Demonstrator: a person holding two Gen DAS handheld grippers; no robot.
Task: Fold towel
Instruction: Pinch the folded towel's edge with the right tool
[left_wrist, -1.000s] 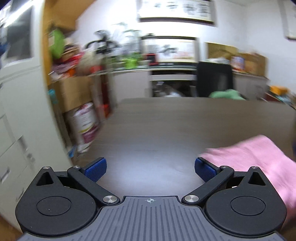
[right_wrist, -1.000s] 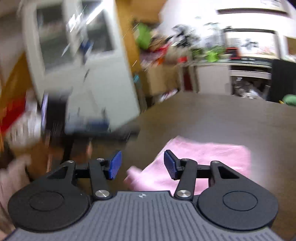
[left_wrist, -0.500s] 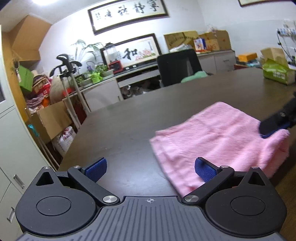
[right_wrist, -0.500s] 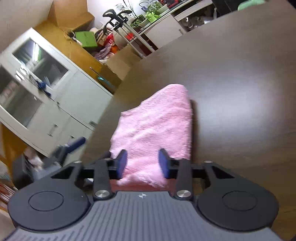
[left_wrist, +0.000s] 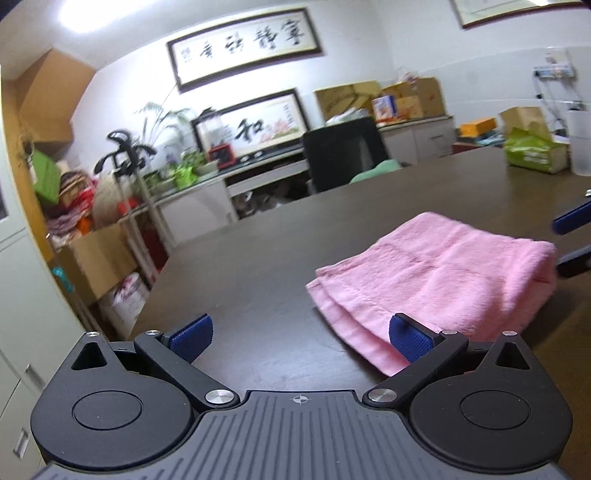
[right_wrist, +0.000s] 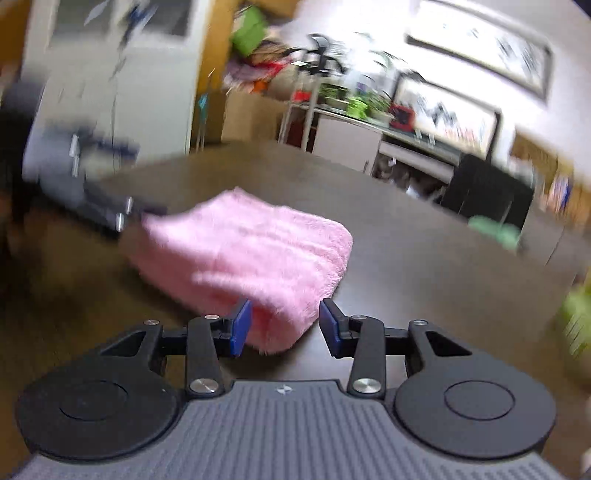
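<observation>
1. Item: pink towel (left_wrist: 439, 273). It lies on the dark counter (left_wrist: 258, 266) as a thick rectangular pad of several layers, the stacked hems showing at its end nearest your left claw. Judged state: folding is largely done; what is left looks like squaring the pad or one last fold, if you want it smaller.

2. Location: the towel sits close to the counter's near edge on your side, well apart from the far edge where the black chair (left_wrist: 343, 155) stands.

3. Left claw (left_wrist: 301, 332): released, jaws spread wide and holding nothing. Its right pad sits in front of the towel's hemmed end; touch cannot be told.

4. Right claw (right_wrist: 284, 326): released, jaws about half parted and just now widening a little. The towel's rounded folded corner lies between them, but the pads do not press on it. This view is blurred.

5. Edges: the folded side faces your right claw, the loose hems your left. The layers look roughly aligned, slightly stepped at the hems.

6. Open room: bare counter runs beyond the towel toward the far edge and to its left. A green tissue pack (left_wrist: 535, 157) stands toward the far right corner, well clear.
</observation>
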